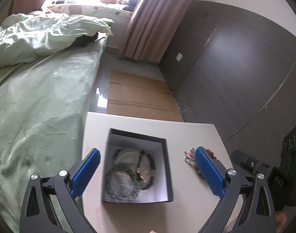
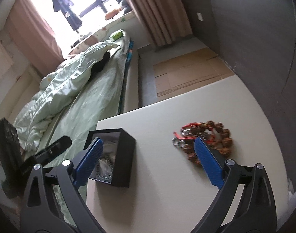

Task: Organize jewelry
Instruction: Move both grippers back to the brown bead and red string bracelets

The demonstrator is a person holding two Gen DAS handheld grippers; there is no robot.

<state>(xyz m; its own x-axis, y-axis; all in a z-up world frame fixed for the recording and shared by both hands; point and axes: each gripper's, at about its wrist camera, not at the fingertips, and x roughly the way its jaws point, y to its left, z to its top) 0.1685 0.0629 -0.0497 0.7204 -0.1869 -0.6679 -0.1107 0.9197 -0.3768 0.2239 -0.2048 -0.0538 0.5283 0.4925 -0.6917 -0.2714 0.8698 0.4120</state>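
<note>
Both wrist views look steeply down, close over the tabletop (image 1: 186,209), toward the window at frame top, sharing the black box (image 2: 126,151) and bead pile (image 2: 215,136).

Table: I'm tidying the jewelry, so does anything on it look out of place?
Yes. A heap of brown beads tangled with red cord lies loose on the table, apart from the box, which already holds other bracelets.
</note>
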